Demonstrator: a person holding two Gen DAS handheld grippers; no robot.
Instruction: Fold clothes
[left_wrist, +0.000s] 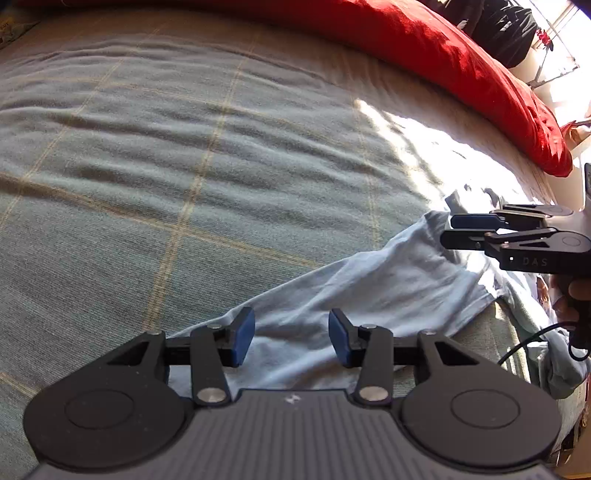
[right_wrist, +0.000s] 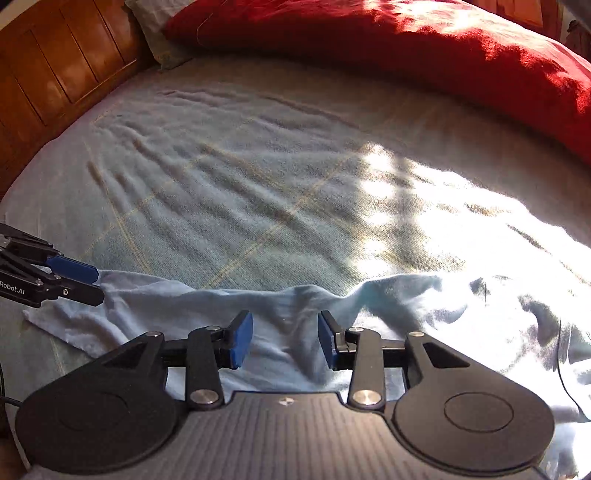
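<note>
Pale blue cotton, my shirt (right_wrist: 177, 306) lies rumpled along the near edge of the grey-green checked blanket (right_wrist: 258, 177), its long axis running side to side. Bare blanket stretches ahead to the red pillow (right_wrist: 424, 48). My left gripper (left_wrist: 291, 338) and right gripper (right_wrist: 285, 339) hover half-open, gripping nothing.

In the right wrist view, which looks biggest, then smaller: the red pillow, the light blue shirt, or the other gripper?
1. Red pillow and light blue shirt: both spread wide, too close to rank.
2. Left gripper: clearly smallest, only partly in view.
</note>
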